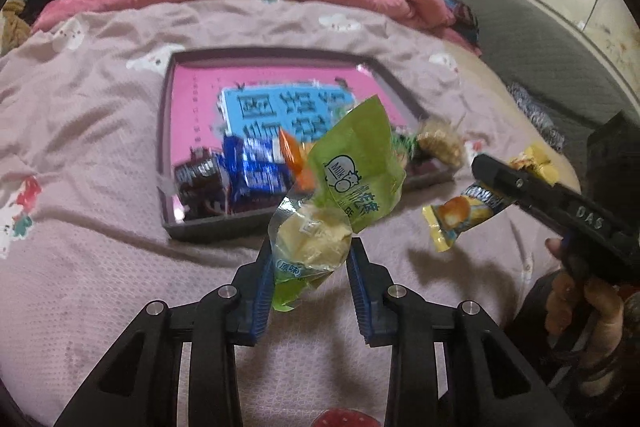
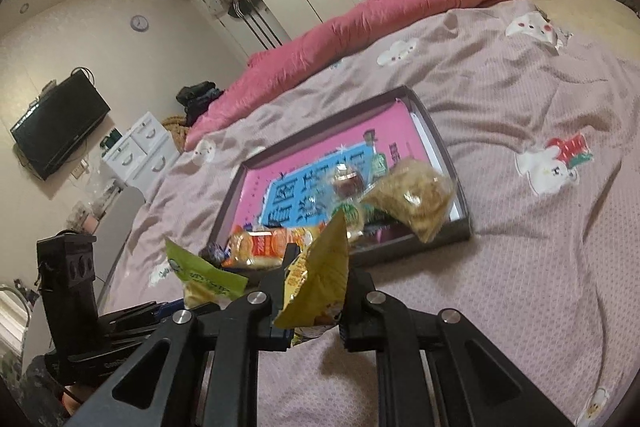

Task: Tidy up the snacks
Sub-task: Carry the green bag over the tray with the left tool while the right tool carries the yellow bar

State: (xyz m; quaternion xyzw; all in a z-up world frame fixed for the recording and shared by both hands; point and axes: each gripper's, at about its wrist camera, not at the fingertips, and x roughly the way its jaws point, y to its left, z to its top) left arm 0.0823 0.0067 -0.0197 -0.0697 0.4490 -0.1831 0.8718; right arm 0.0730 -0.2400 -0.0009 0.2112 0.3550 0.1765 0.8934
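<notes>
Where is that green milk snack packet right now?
The green packet is held up off the bed between the left gripper's blue fingers, just in front of the tray's near edge, left of the yellow packet the right gripper holds.

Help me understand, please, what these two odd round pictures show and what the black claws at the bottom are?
No robot here: a person holds a two-finger gripper in each hand, and a fisheye camera on each looks out along its fingers. One picture comes from the left gripper, which is shut on a green packet. The other comes from the right gripper, shut on a yellow packet; the left view shows that gripper from the side, with the person's hand on it. Both hang over a bed with a pink sheet. On the sheet lies a tray with several snacks already in it.
</notes>
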